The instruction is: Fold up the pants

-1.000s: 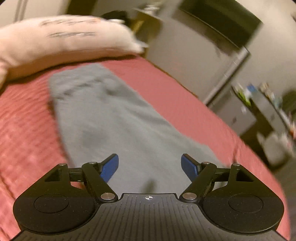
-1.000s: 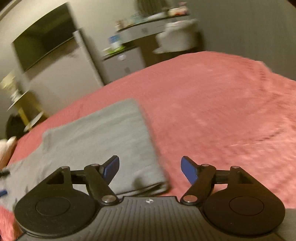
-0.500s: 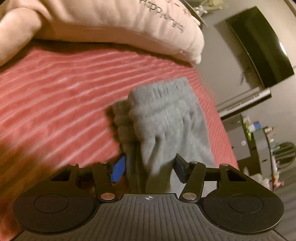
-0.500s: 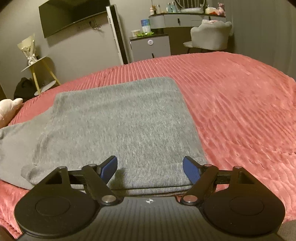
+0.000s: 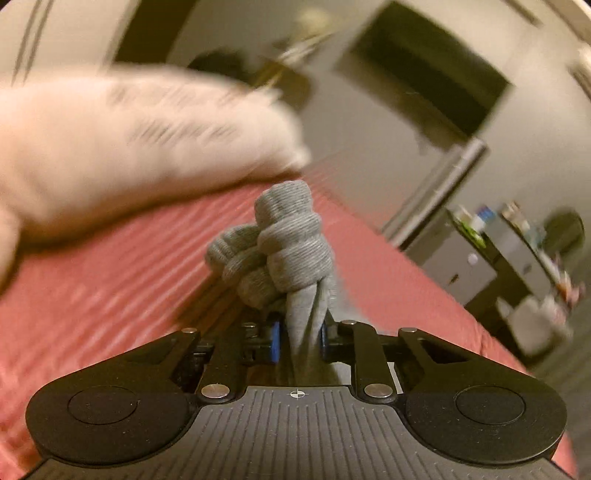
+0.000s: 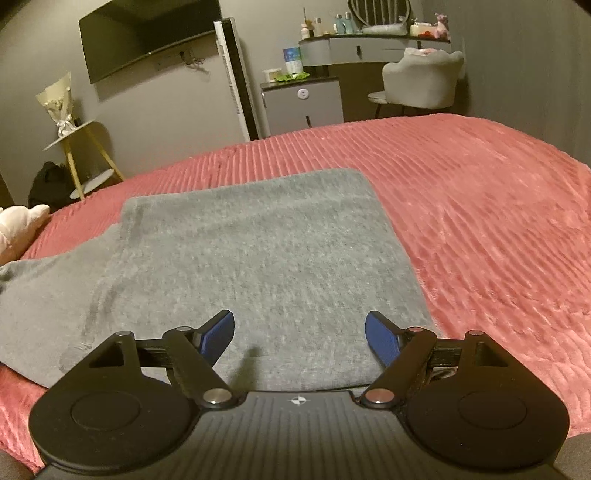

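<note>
Grey knit pants [image 6: 258, 258] lie flat on a red ribbed bedspread [image 6: 480, 206], legs toward my right gripper. My right gripper [image 6: 300, 338] is open, its blue pads over the near leg end. In the left wrist view my left gripper [image 5: 298, 338] is shut on the bunched waistband of the pants [image 5: 284, 251] and holds it lifted off the bedspread [image 5: 110, 280]. That view is blurred by motion.
A cream pillow [image 5: 129, 140] lies at the head of the bed, its corner also in the right wrist view [image 6: 18, 225]. Beyond the bed stand a wall TV [image 6: 147, 33], a small fridge [image 6: 303, 103], a dresser and chair [image 6: 421, 85], and a yellow side table [image 6: 77, 147].
My left gripper went from open over the pants to shut on the waistband and raised it. My right gripper moved in over the leg end and stayed open.
</note>
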`<state>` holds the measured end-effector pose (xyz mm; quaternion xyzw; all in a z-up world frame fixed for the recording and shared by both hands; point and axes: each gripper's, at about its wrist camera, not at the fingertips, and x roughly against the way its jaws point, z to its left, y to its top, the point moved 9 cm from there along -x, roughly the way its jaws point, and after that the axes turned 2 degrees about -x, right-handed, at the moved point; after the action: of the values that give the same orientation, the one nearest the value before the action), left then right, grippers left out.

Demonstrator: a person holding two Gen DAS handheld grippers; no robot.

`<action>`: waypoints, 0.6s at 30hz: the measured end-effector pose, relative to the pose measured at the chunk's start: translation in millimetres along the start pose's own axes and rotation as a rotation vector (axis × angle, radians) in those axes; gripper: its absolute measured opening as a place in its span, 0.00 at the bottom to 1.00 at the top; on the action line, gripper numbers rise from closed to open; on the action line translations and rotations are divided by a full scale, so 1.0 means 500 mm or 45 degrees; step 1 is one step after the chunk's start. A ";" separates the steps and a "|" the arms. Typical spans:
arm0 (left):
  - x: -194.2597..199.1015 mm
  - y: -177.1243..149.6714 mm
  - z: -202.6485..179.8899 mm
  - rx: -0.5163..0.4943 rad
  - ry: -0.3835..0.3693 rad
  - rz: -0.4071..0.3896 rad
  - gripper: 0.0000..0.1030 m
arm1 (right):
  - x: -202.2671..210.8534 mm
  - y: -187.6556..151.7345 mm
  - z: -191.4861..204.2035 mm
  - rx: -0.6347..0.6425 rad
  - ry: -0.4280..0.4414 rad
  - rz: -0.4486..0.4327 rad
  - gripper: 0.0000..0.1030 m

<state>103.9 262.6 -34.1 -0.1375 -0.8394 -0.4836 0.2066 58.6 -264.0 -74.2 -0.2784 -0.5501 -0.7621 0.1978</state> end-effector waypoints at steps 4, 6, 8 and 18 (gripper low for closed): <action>0.060 0.017 -0.137 -0.240 -0.082 -0.103 0.20 | -0.001 0.000 -0.005 -0.020 0.024 -0.008 0.77; 0.088 0.011 -0.209 -0.366 -0.120 -0.140 0.20 | 0.001 0.002 -0.011 -0.038 0.032 -0.014 0.77; 0.110 -0.013 -0.285 -0.493 -0.181 -0.149 0.20 | 0.004 0.005 -0.021 -0.073 0.038 -0.024 0.77; 0.097 -0.321 -0.540 -1.017 -0.321 0.071 0.22 | 0.018 0.007 -0.055 -0.211 0.120 -0.037 0.77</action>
<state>50.0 -50.0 -11.2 -0.2877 -0.6005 -0.7447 0.0457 48.4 -291.0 -72.4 -0.2497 -0.4792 -0.8200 0.1885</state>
